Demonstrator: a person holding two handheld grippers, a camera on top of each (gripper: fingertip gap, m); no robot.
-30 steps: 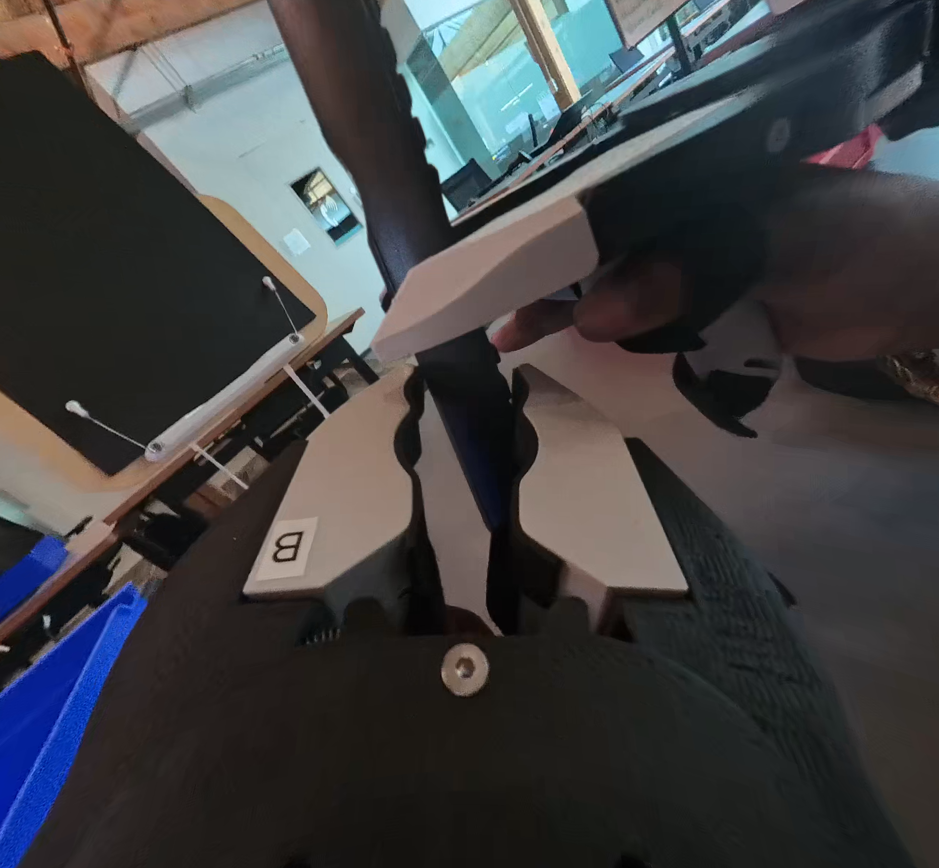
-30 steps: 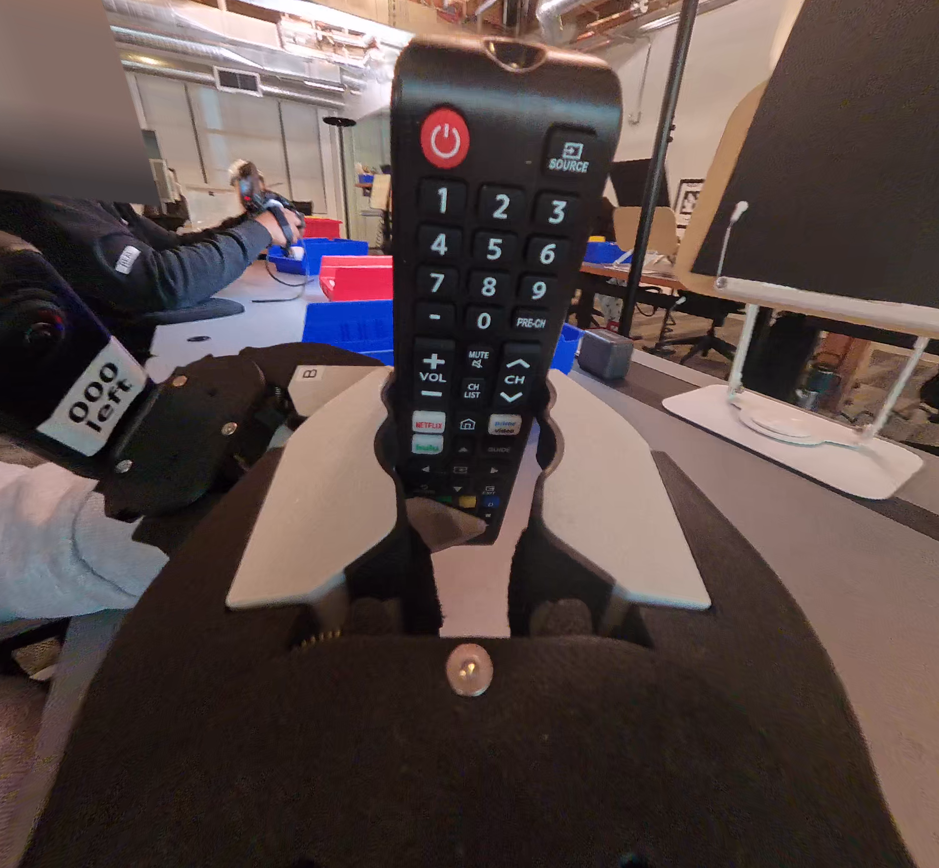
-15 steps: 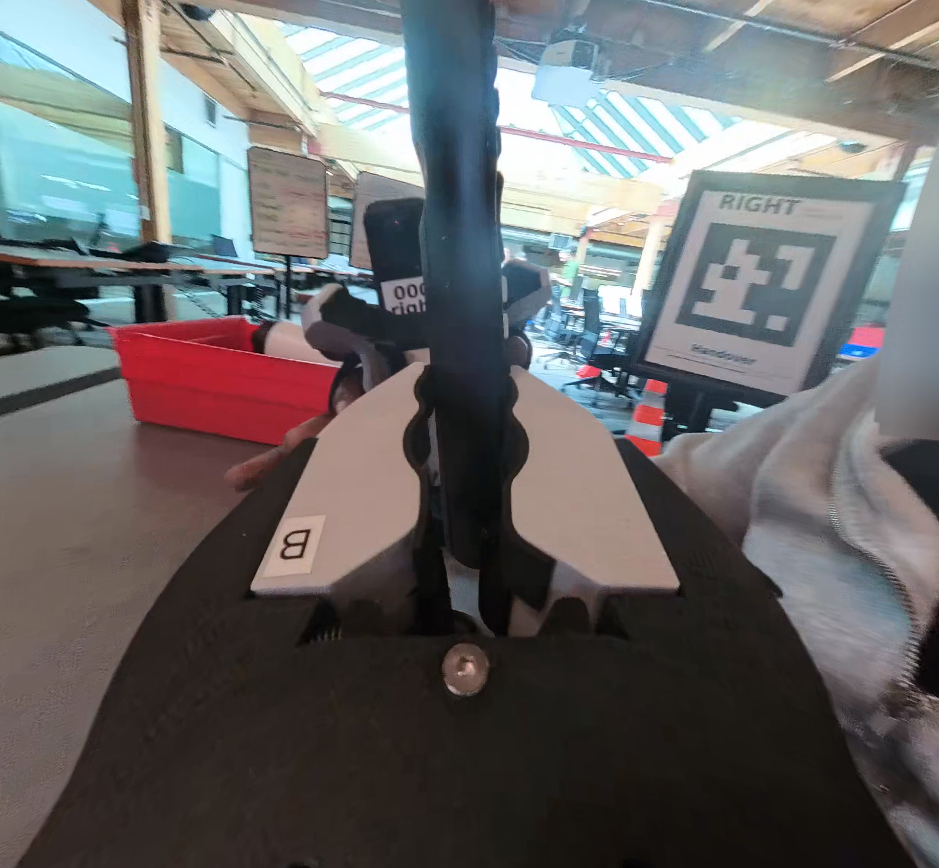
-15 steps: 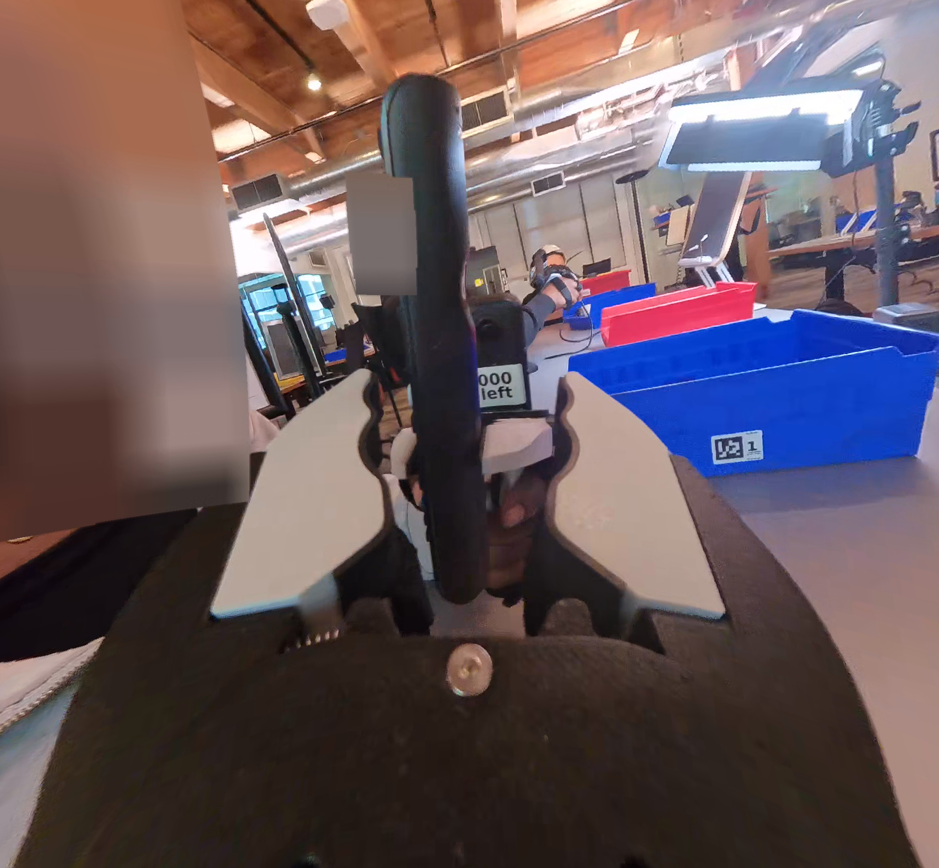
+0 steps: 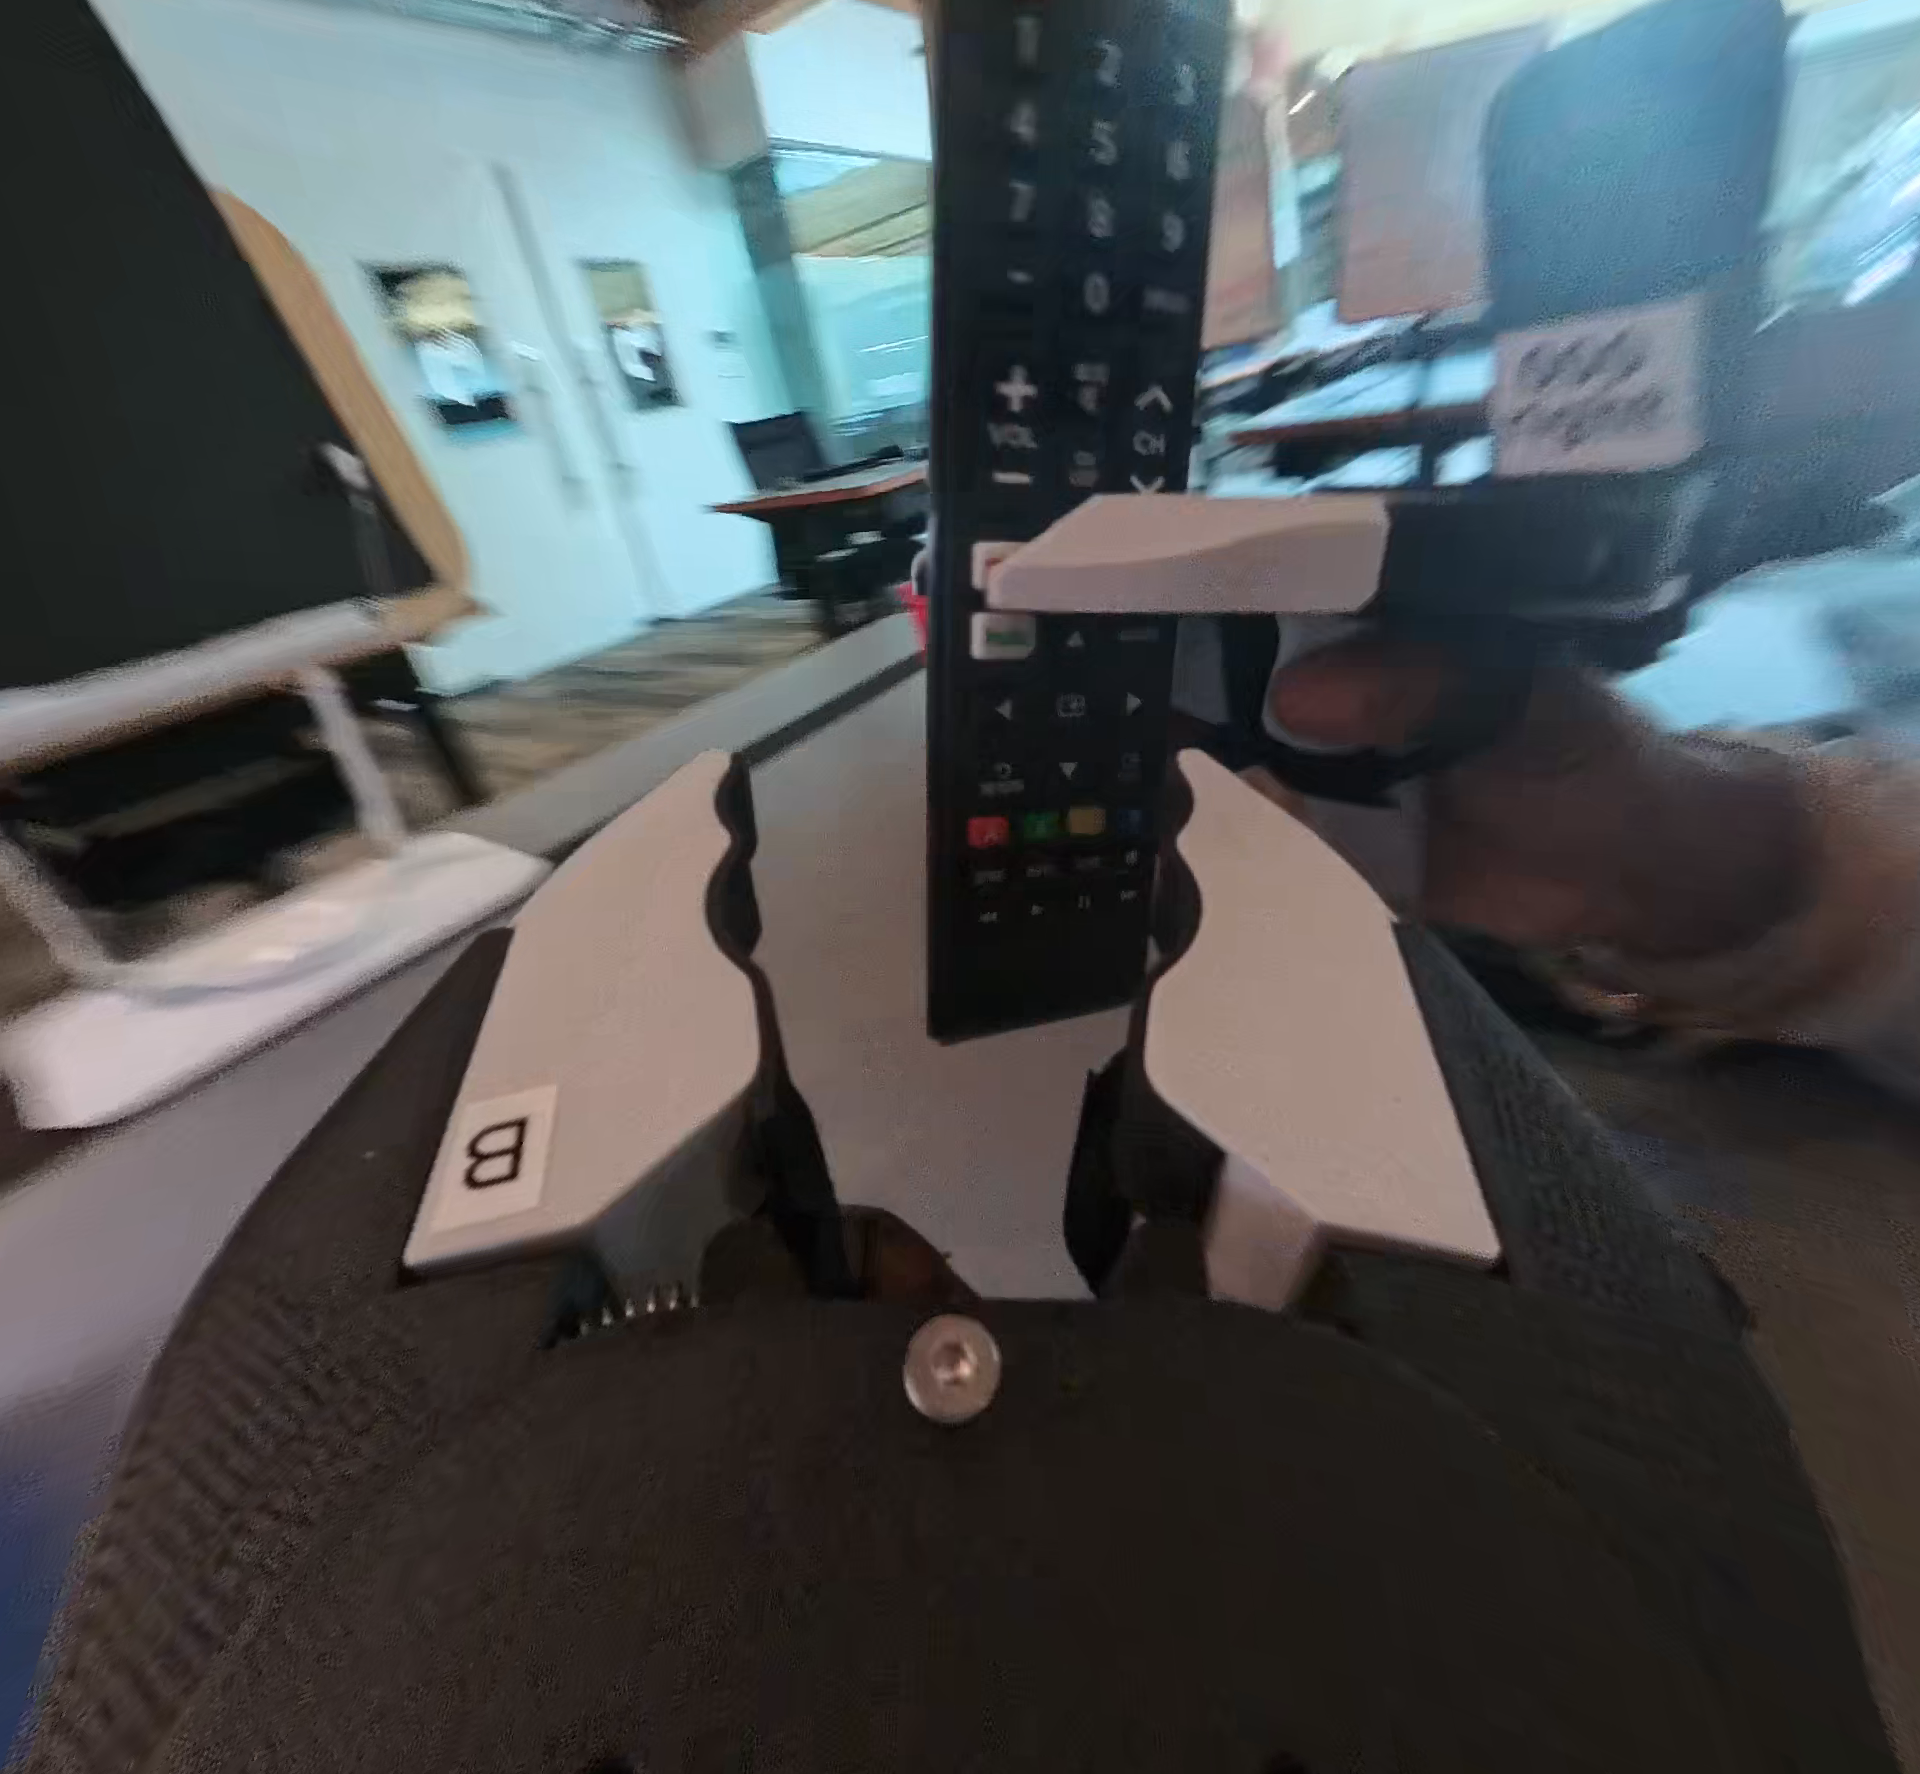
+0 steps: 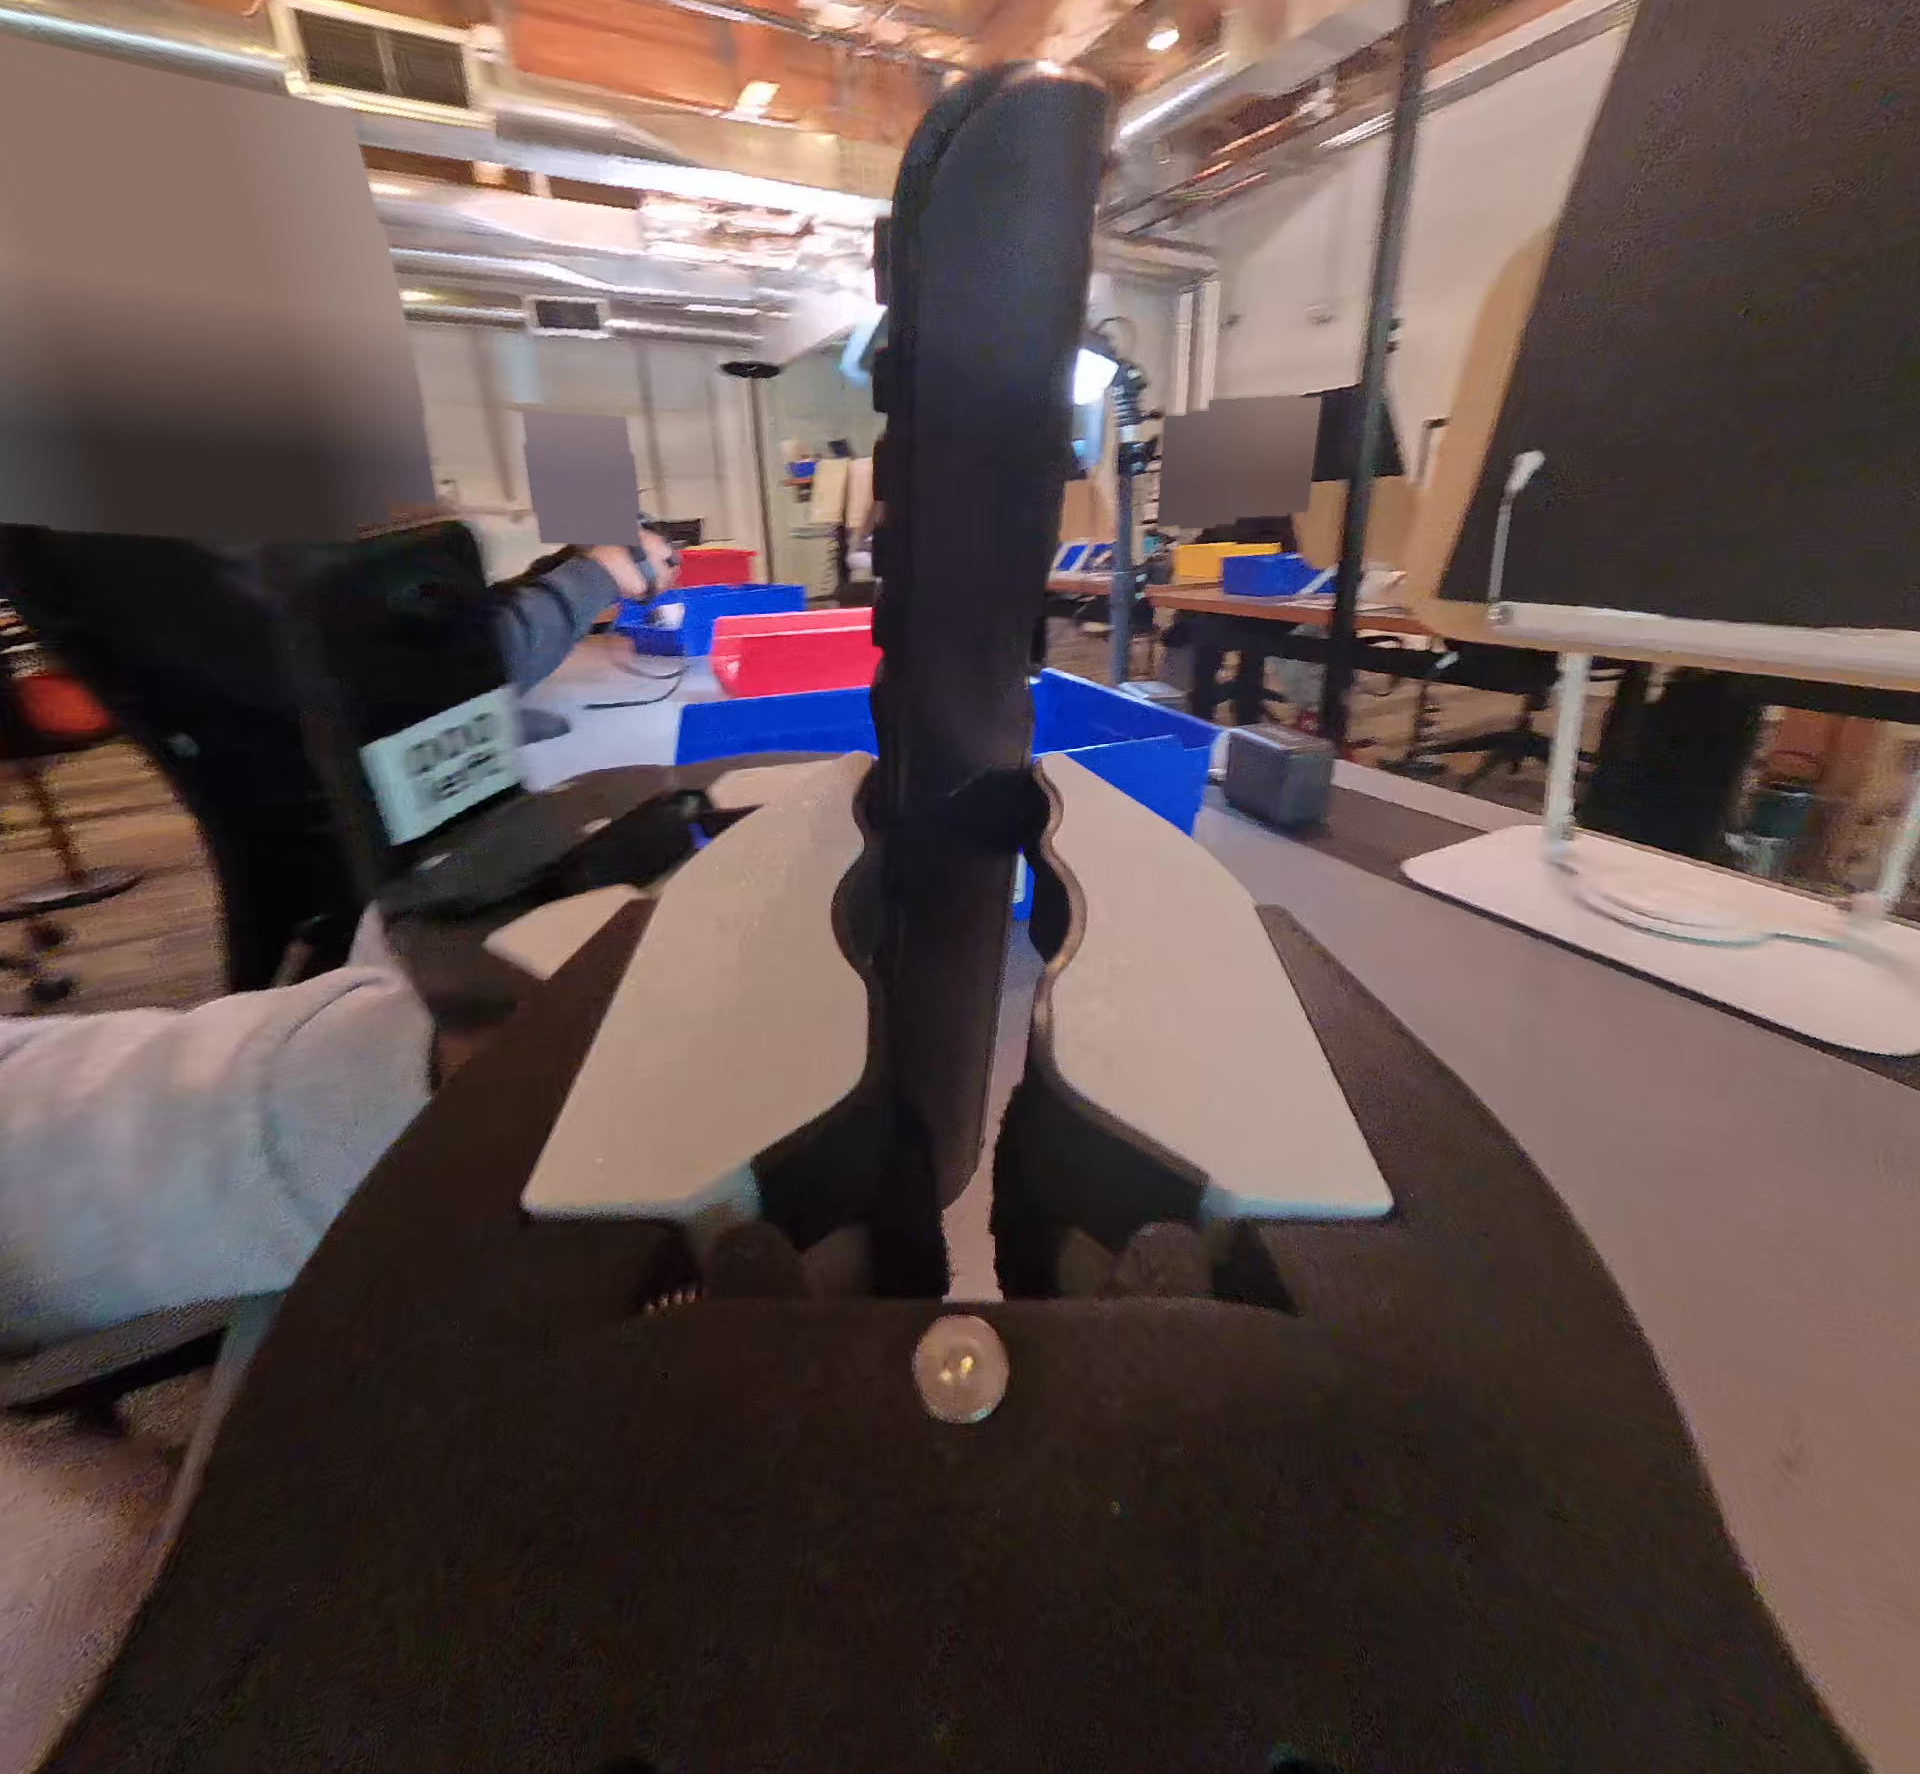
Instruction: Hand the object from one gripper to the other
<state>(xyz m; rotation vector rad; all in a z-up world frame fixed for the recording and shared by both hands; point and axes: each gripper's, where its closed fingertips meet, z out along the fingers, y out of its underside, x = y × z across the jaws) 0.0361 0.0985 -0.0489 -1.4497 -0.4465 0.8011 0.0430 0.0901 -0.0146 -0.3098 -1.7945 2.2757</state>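
Grey tabletop; slim black remote

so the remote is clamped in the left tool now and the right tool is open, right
No, it's the reverse. The right wrist view shows the right tool shut on the remote. The left wrist view shows the left tool open, its fingers spread apart with a gap beside the remote.

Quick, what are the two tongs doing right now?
Left tongs: open, holding nothing.
Right tongs: closed on the long black plastic TV remote.
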